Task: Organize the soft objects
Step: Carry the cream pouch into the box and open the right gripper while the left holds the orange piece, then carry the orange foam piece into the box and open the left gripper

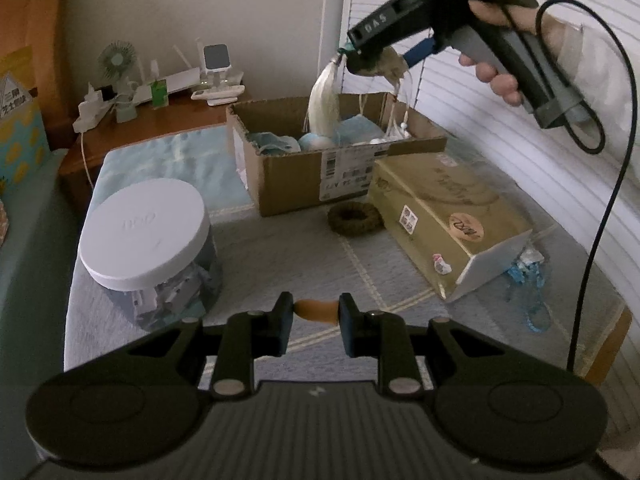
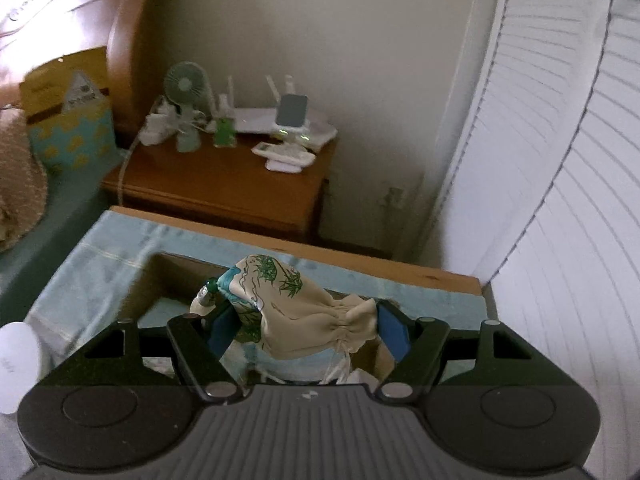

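Clamping pouch (image 2: 308, 312), right hand-held gripper (image 2: 308, 330).

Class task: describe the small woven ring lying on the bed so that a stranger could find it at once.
Start at the open brown cardboard box on the pale checked bedspread. Just in front of it, beside the long gold-coloured box, lies the dark brown woven ring. It is the only flat, doughnut-shaped thing there.

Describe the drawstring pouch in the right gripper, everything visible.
The drawstring pouch is cream cloth printed with green bamboo and teal patches, its mouth gathered shut by a cord. A green bead and pale tassel hang from one end, thin beaded strings from the other. The right gripper clamps it between blue pads, holding it in the air above the open cardboard box.
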`<action>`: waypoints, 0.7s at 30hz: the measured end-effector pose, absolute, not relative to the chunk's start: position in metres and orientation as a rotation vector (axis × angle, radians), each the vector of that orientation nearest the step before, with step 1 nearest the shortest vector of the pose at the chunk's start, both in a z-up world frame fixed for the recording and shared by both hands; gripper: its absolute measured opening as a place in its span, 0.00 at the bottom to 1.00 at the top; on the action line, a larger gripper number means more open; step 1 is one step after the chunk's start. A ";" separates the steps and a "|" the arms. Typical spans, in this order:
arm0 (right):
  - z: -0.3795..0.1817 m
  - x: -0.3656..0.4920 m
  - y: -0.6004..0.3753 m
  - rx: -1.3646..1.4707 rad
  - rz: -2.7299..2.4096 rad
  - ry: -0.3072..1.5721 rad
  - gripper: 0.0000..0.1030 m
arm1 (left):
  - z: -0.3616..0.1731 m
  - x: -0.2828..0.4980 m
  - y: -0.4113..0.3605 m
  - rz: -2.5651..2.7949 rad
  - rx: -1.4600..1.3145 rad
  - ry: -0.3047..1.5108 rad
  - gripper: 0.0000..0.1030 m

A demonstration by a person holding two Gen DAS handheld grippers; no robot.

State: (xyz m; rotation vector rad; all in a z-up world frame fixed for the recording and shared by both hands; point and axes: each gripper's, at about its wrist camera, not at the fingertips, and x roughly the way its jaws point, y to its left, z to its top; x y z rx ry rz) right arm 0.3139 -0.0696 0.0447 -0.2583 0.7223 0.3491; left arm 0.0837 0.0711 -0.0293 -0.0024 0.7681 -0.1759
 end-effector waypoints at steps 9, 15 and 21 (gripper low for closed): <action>0.032 0.325 -0.074 -0.208 0.354 0.756 0.90 | -0.034 0.088 0.066 -0.181 -0.003 0.782 0.22; 0.028 0.319 -0.080 -0.195 0.403 0.776 1.00 | -0.033 0.087 0.065 -0.178 -0.001 0.783 0.22; 0.033 0.301 -0.096 -0.172 0.417 0.785 1.00 | -0.032 0.087 0.065 -0.177 0.005 0.783 0.22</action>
